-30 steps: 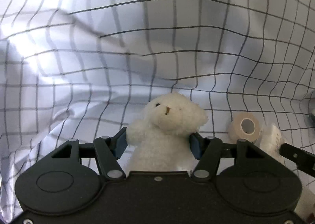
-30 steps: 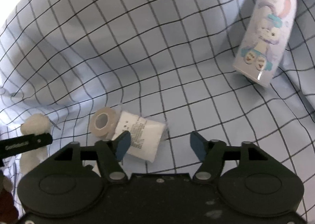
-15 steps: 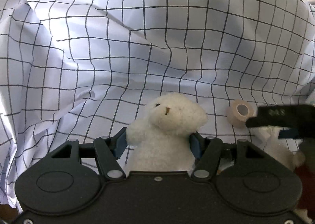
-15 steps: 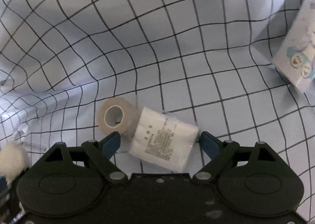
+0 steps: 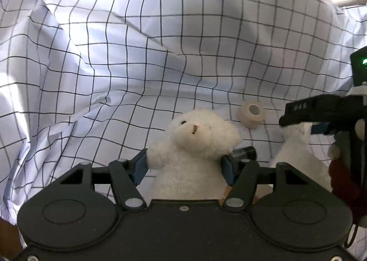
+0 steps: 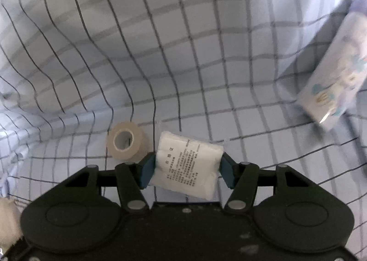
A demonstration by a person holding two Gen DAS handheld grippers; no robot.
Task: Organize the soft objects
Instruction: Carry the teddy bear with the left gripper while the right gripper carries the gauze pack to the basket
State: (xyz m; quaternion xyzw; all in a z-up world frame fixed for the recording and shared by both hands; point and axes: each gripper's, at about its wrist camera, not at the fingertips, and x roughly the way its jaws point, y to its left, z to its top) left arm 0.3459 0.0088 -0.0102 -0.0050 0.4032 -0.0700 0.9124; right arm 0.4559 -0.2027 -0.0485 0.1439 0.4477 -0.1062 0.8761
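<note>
My left gripper (image 5: 185,165) is shut on a white teddy bear (image 5: 195,146) and holds it above the checked cloth (image 5: 114,54). My right gripper (image 6: 187,166) has its blue pads on both sides of a white gauze pack (image 6: 189,164) with printed text, which lies on the cloth; the pads touch its edges. A beige tape roll (image 6: 126,144) lies just left of the pack and also shows in the left wrist view (image 5: 252,114). The right gripper shows at the right of the left wrist view (image 5: 321,121).
A pastel cartoon-printed bottle (image 6: 337,82) lies on the cloth (image 6: 160,54) at the far right. A second white plush with a dark red part (image 5: 305,162) sits at the right. The cloth is rumpled with raised folds at left and back.
My right gripper moved forward and closed its pads onto the gauze pack. My left gripper pulled back and up with the bear; the cloth looks farther away.
</note>
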